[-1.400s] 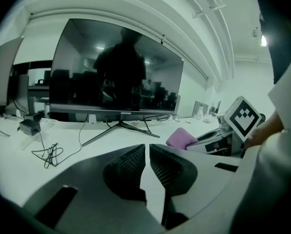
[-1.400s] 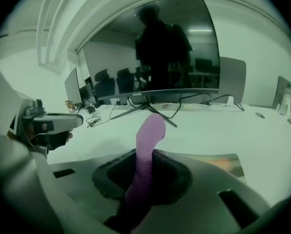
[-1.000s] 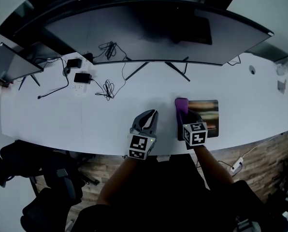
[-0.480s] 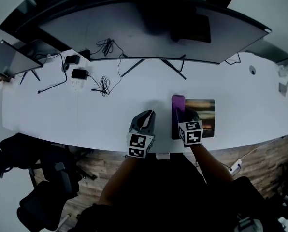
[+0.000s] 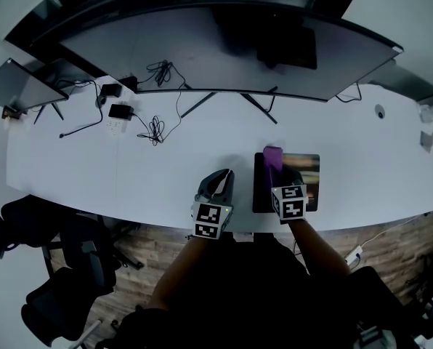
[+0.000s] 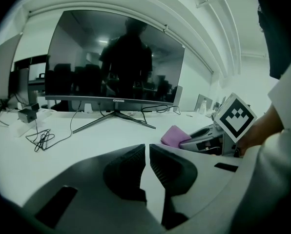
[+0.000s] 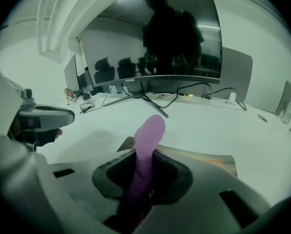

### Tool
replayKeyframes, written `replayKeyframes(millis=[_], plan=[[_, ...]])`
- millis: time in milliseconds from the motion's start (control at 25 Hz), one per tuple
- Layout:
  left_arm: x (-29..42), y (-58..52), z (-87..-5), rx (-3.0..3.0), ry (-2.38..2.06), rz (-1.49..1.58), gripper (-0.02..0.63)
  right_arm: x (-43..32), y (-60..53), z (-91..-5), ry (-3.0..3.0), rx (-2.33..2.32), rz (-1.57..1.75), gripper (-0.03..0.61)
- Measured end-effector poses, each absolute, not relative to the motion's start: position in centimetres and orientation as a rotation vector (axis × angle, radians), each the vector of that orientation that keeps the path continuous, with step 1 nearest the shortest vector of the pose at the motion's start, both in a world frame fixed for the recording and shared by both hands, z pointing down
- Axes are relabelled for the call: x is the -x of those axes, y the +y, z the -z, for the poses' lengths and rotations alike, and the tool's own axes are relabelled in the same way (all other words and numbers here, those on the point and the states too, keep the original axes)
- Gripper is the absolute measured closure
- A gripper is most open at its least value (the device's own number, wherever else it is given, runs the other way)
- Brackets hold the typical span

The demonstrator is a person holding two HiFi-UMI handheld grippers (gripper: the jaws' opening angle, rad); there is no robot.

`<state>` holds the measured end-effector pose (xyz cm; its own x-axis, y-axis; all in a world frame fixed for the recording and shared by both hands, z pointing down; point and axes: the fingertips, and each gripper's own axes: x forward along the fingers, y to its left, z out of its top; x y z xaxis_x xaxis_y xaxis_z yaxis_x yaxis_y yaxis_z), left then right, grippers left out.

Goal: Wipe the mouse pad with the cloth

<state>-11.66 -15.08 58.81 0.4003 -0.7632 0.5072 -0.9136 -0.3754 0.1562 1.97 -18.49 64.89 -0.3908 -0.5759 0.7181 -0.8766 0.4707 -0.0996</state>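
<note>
Right gripper view first, and straight to the right gripper (image 7: 143, 172): clamped down on the purple cloth (image 7: 148, 145), fold running along the jaws, free end poking up and out past the tips toward the far side. Just beneath and ahead, the mouse pad (image 7: 204, 162), spreading off to the right from the tips. Hard to say whether pressed onto the pad or just above it.

Over to the head view: cloth at the pad's far-left corner, long axis near to far, in line with the gripper. Most of the bare pad off to the right and back toward the near edge, so probably a rightward or nearward drag for the wipe. Roughly square from above, no clear long side.

Left gripper (image 6: 147, 152): low over the white desk (image 5: 166, 173) just left of the pad, jaws all but together, only a sliver between, nothing held. Plainly the farther of the two from the job.

Beyond, along the far side, a wide monitor (image 5: 202, 49).
</note>
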Motion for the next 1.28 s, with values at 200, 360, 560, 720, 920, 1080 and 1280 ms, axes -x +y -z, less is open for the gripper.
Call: replayKeyframes(millis=[200, 360, 560, 720, 920, 1080, 1280], plan=[[10.4, -15.0, -59.0, -2.250, -1.415, -0.494, 0.569, -3.6, -18.7, -64.9, -2.109, -1.226, -0.615, 0.499], [8.8, -15.4, -58.8, -2.271, -1.390, -0.493, 0.569, -4.9, -18.9, -65.3, -2.107, -1.238, -0.667, 0.500], [7.2, -15.4, -58.8, -2.284, -1.363, -0.523, 0.569, -6.5, -19.0, -65.3, -2.105, -1.243, -0.656, 0.499], [6.8, -15.3, -59.2, -2.274, -1.361, -0.550, 0.569, -8.0, -19.1, -65.3, -2.096, -1.259, -0.643, 0.500], [5.9, -15.5, -59.2, -2.273, -1.358, -0.536, 0.569, -10.1, -19.1, -65.3, -2.071, -1.271, -0.614, 0.500], [4.9, -15.4, -59.5, -2.278, -1.344, -0.538, 0.569, -11.8, -19.0, -65.4, -2.046, -1.276, -0.599, 0.499], [4.0, -15.1, -59.8, -2.283, -1.329, -0.543, 0.569, -13.5, -18.8, -65.4, -2.025, -1.278, -0.579, 0.499]])
